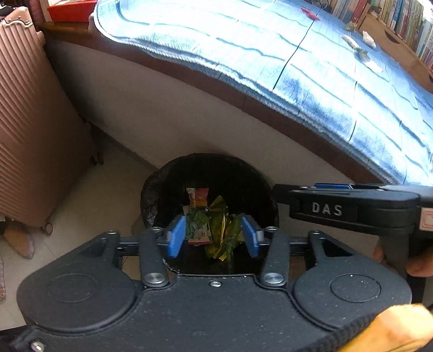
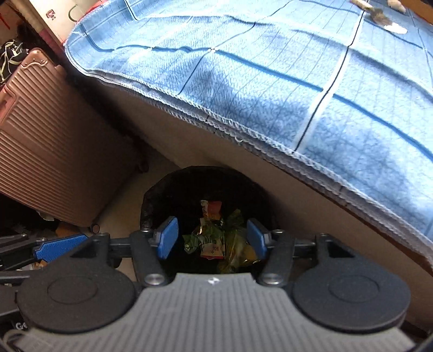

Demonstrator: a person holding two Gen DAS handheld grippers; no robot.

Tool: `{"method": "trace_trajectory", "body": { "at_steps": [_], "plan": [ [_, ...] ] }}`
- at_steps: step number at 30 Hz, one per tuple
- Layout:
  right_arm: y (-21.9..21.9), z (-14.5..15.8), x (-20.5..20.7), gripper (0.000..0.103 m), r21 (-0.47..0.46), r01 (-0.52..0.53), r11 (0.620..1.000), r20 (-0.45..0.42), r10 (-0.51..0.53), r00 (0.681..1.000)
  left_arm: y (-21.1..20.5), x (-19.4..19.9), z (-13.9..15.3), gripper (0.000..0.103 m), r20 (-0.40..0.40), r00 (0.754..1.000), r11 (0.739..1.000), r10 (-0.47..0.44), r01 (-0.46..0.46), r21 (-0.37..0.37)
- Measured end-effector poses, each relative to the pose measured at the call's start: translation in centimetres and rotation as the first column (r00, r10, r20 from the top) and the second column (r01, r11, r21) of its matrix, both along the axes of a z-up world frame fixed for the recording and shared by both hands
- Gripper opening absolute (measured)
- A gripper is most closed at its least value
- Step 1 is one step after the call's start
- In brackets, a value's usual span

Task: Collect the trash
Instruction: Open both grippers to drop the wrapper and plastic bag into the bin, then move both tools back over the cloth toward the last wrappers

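A round bin lined with a black bag [image 1: 151, 195] [image 2: 151, 200] stands on the floor against the bed's side. Crumpled green, gold and red wrappers [image 1: 213, 230] [image 2: 213, 241] lie inside it. My left gripper [image 1: 213, 235] hangs over the bin's mouth, open, its blue pads apart on either side of the wrappers below and pressing on nothing. My right gripper [image 2: 212, 238] is also over the bin and open, with nothing between its pads. Its black body [image 1: 351, 205] shows at the right of the left wrist view. One blue left fingertip [image 2: 59, 247] shows in the right wrist view.
A blue quilted bed cover [image 1: 270, 54] [image 2: 270, 67] overhangs above the bin, with white and green scraps [image 1: 362, 48] [image 2: 379, 13] far across it. A pink ribbed suitcase [image 1: 27, 121] [image 2: 54, 149] stands left of the bin. A bookshelf [image 1: 392, 19] lines the far side.
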State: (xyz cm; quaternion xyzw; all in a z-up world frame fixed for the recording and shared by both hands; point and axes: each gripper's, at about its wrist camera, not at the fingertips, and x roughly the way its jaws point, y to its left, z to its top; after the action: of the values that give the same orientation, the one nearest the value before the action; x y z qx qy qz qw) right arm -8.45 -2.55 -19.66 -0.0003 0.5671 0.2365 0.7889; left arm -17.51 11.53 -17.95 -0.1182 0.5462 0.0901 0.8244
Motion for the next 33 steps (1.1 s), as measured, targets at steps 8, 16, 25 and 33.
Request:
{"method": "trace_trajectory", "body": {
  "at_steps": [8,16,25,33],
  "plan": [
    [-2.3,4.6,-1.0,0.073,0.050,0.037,0.998,0.015,-0.037,0.999,-0.9,-1.7,4.7,0.081,0.074,0.997,0.999,0.009,-0.012,0.040],
    [-5.8,11.3,-3.1,0.086,0.135,0.141,0.981,0.109,-0.156,0.982,-2.3,-1.4,10.2,0.089,0.170,0.982,0.993,-0.083,0.067,0.099],
    [-10.6,19.2,-3.1,0.088,0.174,0.299,0.938,0.295,-0.339,0.893,-4.8,2.1,15.9,0.092,0.329,0.923,0.979,-0.198,0.171,0.111],
    [-14.6,24.4,0.9,0.088,0.167,0.390,0.906,0.428,-0.423,0.799,-6.8,7.5,20.9,0.093,0.421,0.880,0.976,-0.219,0.199,0.092]
  ]
}}
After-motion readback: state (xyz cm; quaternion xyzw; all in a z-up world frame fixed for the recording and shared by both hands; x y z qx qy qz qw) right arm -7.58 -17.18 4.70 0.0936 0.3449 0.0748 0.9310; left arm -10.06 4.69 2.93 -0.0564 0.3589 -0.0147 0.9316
